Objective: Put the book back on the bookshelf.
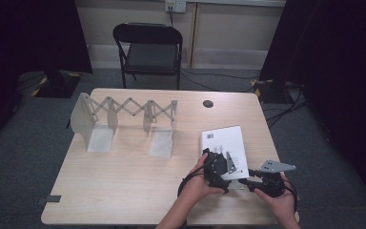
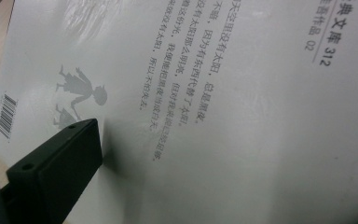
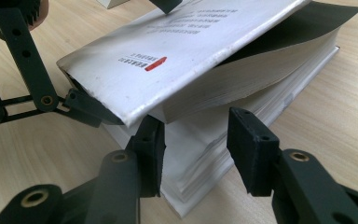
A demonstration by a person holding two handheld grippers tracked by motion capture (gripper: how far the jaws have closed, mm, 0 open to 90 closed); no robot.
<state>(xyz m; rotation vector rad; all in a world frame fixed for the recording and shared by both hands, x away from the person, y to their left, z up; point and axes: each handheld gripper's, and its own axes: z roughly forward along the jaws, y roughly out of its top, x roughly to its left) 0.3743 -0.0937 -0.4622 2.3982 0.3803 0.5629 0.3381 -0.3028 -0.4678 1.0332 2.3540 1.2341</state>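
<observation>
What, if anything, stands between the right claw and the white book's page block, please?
Nothing visible: the right claw already straddles the near corner of the thick white paperback book, under its lifted cover, with bare wooden table around it.

The light wooden rectangular table (image 1: 124, 191) carries a white paperback book (image 1: 221, 138) and an expandable grey metal bookend rack (image 1: 124, 121).

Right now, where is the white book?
In the high view the white book lies on the table's right side, near the front edge, just ahead of the person's two grippers, right of the folding metal rack.
</observation>
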